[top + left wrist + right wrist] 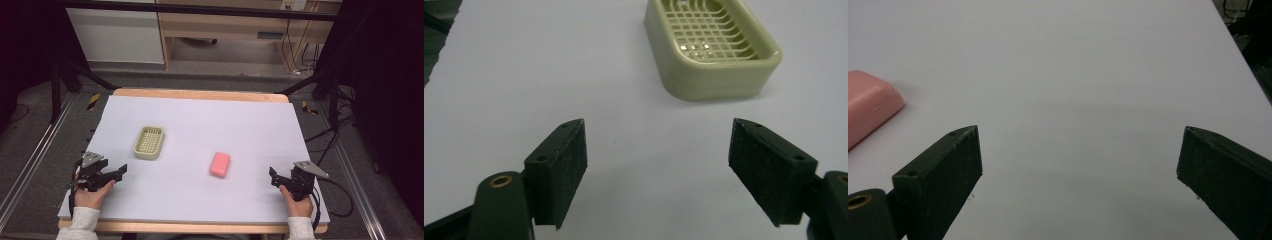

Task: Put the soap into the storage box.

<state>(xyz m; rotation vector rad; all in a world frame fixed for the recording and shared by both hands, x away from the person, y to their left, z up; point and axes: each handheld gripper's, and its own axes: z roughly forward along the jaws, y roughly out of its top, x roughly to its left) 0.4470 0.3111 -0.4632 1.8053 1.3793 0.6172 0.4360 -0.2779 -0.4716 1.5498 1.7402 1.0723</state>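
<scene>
the left gripper (pixel 658 165) has its two black jaws standing wide apart with nothing between them; each is a wedge-shaped block faced with a dull, grainy pad, a small screw hole in its top, and a brass-ringed pivot behind. just past them lies the soap dish (pixel 713 45), a pale green plastic tray of rounded-rectangle shape with thick smooth walls and a grid of slots in its floor, resting flat on the table sheet (pixel 524 75), a matte white surface without pattern.

the right gripper (pixel 1080 170) likewise has its jaws spread wide and empty, the same dark wedges with rough faces. off beside its left jaw sits the pink soap bar (pixel 868 110), smooth and pillow-edged, lying flat and apart from the jaw.

from the high view, the left gripper (pixel 117 171) is near the sheet's near left edge and the right gripper (pixel 273 176) near its near right edge, each held by a hand in a light sleeve. the soap bar (pixel 220 164) lies between them, right of centre; the soap dish (pixel 149 142) sits well apart from it, to the left and farther back. a wooden table edge (pixel 200 94) borders the sheet.
</scene>
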